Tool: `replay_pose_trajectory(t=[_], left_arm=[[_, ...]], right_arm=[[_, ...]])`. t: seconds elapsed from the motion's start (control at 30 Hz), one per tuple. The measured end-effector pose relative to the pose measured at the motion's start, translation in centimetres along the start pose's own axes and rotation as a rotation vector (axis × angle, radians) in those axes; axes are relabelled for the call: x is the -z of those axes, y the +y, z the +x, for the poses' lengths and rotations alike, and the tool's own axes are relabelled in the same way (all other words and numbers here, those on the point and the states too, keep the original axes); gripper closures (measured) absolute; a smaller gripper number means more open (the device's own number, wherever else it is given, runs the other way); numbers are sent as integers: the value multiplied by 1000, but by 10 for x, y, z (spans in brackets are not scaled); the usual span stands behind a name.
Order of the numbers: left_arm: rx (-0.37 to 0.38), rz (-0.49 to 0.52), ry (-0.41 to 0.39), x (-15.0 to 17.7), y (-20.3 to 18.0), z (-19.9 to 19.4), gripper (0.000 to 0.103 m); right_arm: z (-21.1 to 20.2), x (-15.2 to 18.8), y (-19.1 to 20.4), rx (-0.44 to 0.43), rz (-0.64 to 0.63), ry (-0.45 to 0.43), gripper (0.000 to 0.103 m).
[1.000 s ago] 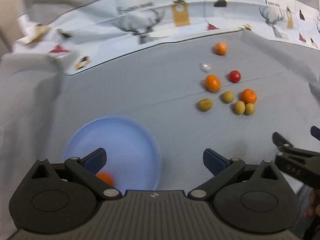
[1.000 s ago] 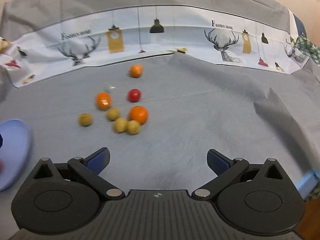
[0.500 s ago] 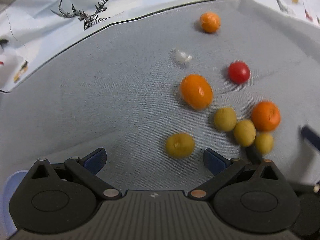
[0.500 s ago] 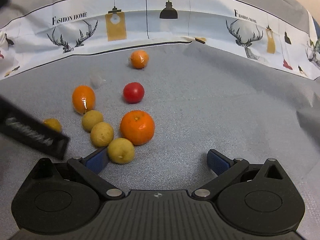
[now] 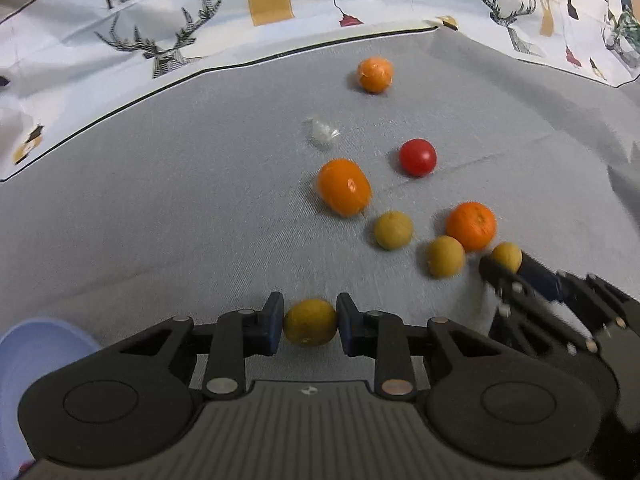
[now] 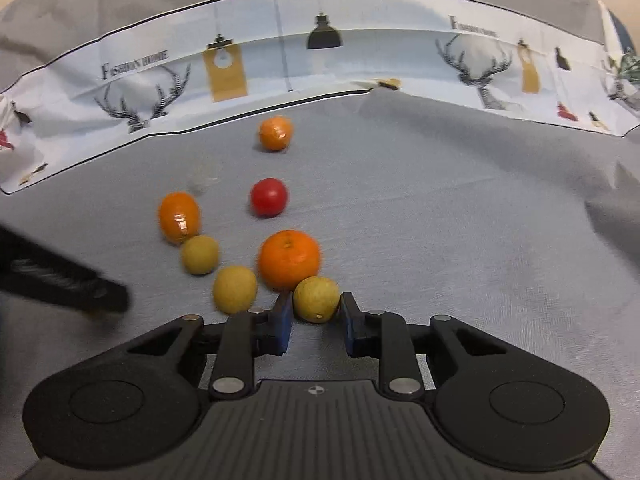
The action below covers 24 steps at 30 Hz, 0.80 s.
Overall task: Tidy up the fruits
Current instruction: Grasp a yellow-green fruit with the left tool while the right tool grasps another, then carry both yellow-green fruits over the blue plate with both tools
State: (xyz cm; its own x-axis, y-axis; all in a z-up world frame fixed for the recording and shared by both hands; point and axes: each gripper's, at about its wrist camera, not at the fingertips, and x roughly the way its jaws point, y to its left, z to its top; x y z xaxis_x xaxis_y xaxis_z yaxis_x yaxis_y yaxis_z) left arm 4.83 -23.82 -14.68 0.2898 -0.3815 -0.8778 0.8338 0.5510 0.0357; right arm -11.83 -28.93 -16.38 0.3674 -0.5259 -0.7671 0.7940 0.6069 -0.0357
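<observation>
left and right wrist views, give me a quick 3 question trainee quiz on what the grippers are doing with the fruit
1. True or false: the left gripper is closed around a yellow-green fruit.
2. Which fruit touches the yellow-green fruit between the right gripper fingers? A) red tomato B) large orange C) far orange
3. Fill in: the blue plate shows at the lower ____ edge of the left wrist view.

Key: 1 true; 2 B; 3 left

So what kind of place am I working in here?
Likely a home table set up for the task: a grey tablecloth with a "Fashion Home" deer-print border, loose fruit and a blue plate.
</observation>
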Motion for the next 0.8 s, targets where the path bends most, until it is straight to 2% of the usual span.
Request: replay_pose_trajectory(t=[0.17,0.27,0.33,0.4,0.53,0.8], left_arm=[[6,-2,7,18,1,-49,72],[-2,-12,7,30,6,-84,72],[-6,-20,-3,40,11,-109,72],[-11,-18,-15,52,17,-135,72],[-40,-13,-34,84,31,-184,72],[-74,-84,-62,148,70,-258,72]], right_arm=[[-7,0,-13,51,24,-2,77],[-31,-4,-21,42,48,-9,77],[-53,-6,-26,4,96,4,77],[-78,-1,-27,-70,143,45,77],[-133,19,-8,-174,151,104,77],[-227,18,41,-321,77,32,77]])
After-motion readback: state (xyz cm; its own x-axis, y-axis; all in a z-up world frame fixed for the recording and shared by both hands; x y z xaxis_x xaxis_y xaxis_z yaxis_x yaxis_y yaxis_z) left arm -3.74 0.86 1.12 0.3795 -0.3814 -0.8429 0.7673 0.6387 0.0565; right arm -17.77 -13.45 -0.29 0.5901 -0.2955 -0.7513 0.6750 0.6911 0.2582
